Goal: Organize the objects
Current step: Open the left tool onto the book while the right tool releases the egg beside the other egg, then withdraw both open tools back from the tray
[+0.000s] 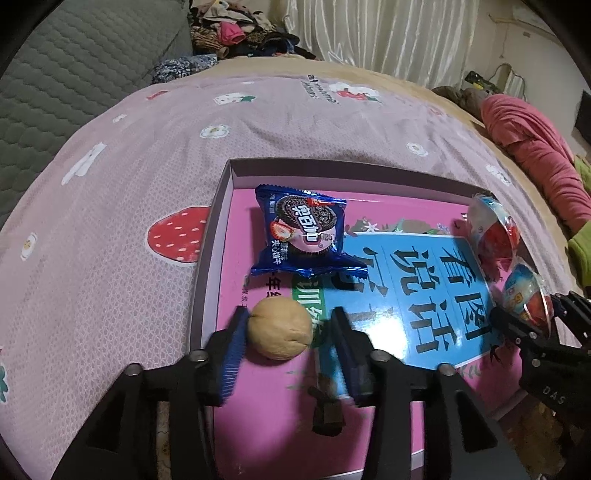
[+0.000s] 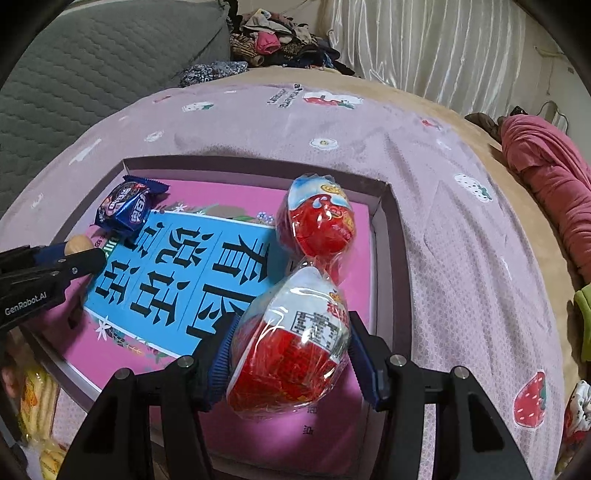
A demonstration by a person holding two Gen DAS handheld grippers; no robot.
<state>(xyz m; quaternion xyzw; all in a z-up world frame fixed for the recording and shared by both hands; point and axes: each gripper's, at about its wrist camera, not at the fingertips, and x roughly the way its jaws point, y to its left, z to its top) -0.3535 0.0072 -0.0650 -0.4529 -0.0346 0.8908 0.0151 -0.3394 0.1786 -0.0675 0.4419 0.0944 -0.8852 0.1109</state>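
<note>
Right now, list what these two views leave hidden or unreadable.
- Near edge of the box: left wrist view, hidden behind the left gripper.
- Yellow packets: right wrist view, cut off by the frame edge and dark; contents unreadable.
- Underside of the near egg: right wrist view, covered by the right gripper pads and glare on the wrap.
- Walnut: right wrist view, mostly hidden by the left gripper.

A bed is covered by a pink strawberry-print sheet point(image 1: 155, 155), backed by a grey quilted headboard point(image 1: 74, 62), with heaped clothes point(image 1: 243, 33) behind it, white pleated curtains point(image 1: 369, 33) beyond, and a rumpled pink blanket point(image 1: 532, 147) alongside.
</note>
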